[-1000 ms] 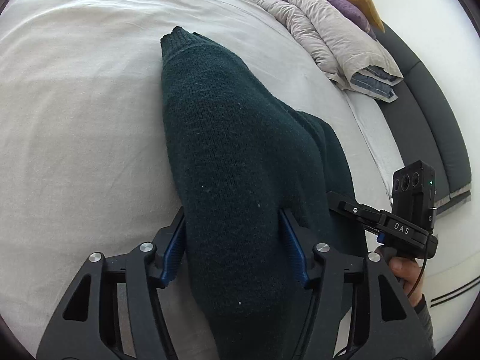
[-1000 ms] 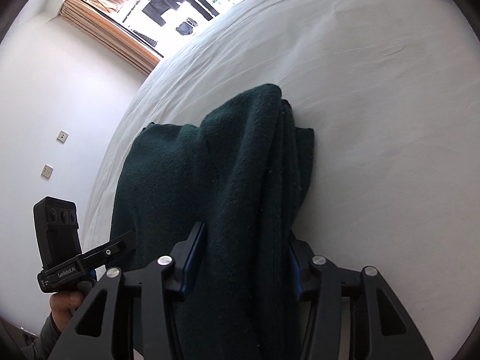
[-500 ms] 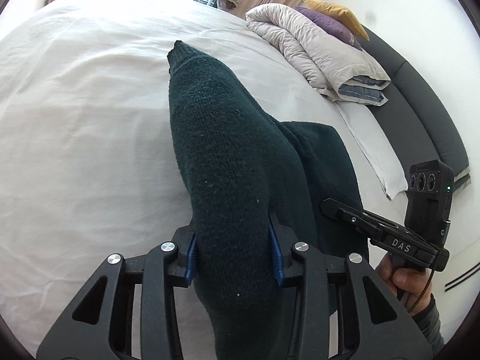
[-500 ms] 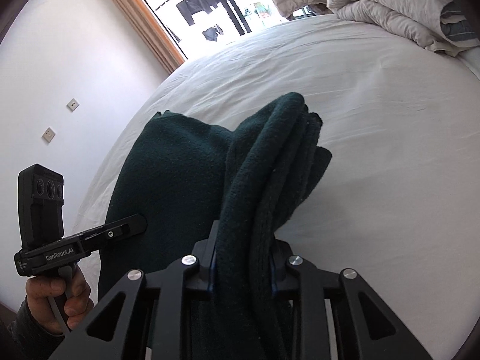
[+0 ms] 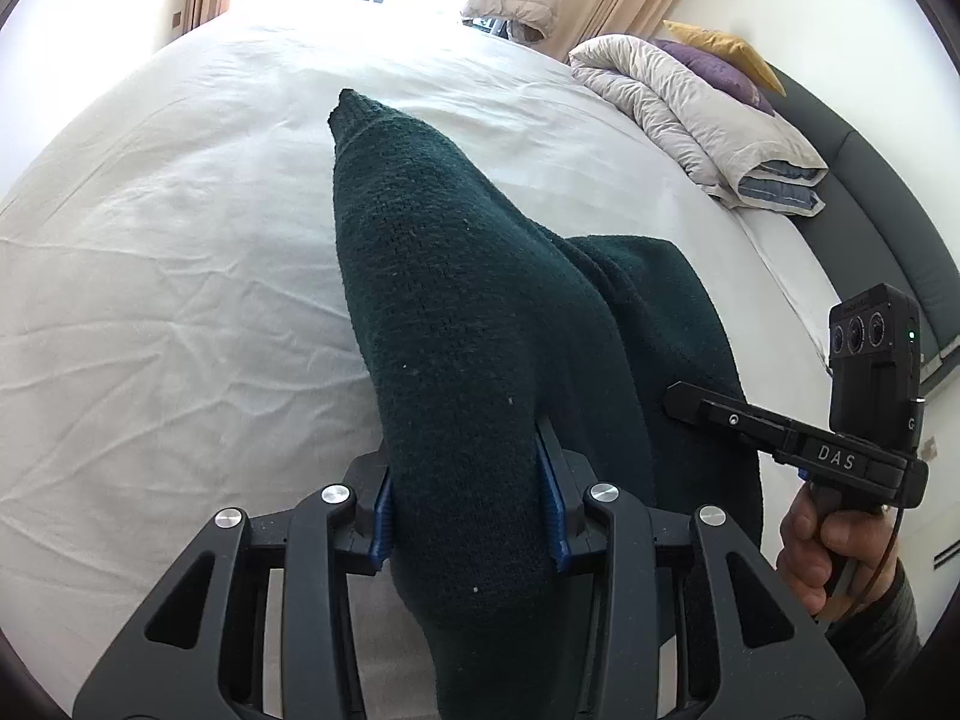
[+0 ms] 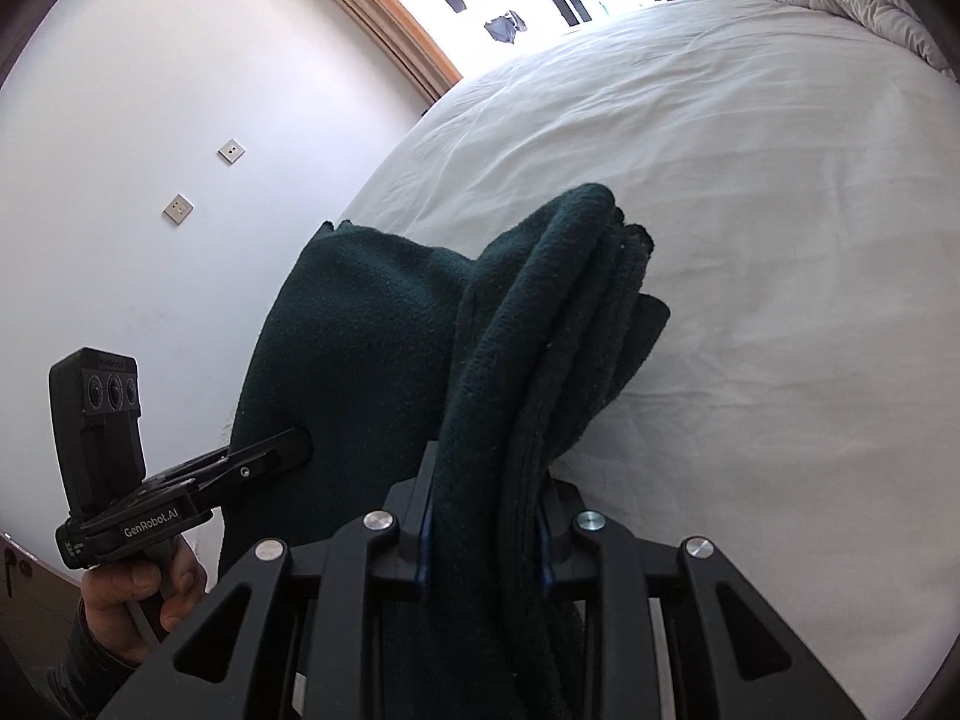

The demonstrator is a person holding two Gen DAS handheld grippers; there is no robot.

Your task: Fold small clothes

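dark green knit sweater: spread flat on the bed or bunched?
Bunched, not flat. The dark green knit sweater is gathered in thick folds between both grippers' pads, left gripper and right gripper, draping toward the white bedsheet.

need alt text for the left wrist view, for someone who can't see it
The left gripper is clamped on a dark green sweater, which drapes forward over a white bed. At right, a hand holds the right gripper at the sweater's other side; a folded duvet and pillows lie by the headboard.
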